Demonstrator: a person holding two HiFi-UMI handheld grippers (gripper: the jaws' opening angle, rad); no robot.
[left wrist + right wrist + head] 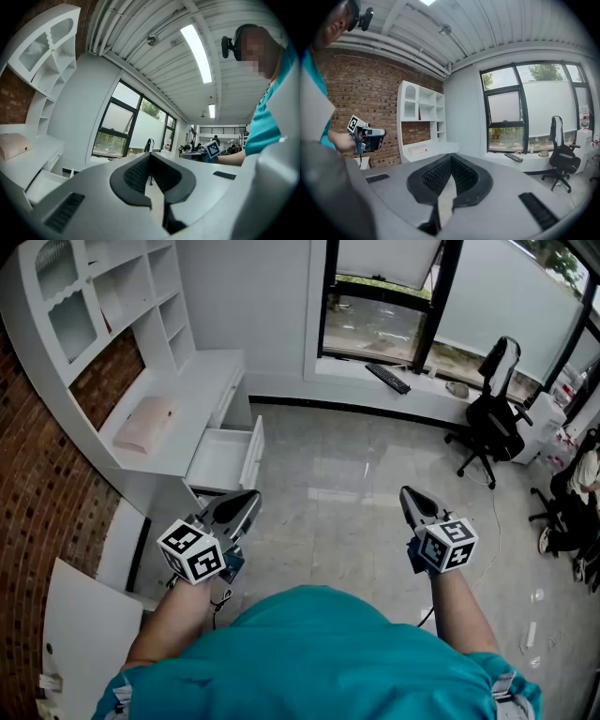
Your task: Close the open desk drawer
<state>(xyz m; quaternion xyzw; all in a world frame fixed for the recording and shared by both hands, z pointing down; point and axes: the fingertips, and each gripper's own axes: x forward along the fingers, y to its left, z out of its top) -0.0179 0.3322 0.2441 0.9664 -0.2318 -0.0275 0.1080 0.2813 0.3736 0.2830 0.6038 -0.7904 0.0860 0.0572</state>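
Drawer [225, 457]: pulled out of white desk [183, 381], at its near end
Left gripper [247, 500]: jaws clenched on nothing, in air near drawer front
Right gripper [409, 494]: jaws clenched, empty, above floor [347, 474]

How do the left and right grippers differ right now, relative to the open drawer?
The left gripper hangs just short of the drawer front; the right gripper is over the floor, farther off. In the head view the left points up-right, the right up-left. Both are shut, empty, and not touching the drawer.
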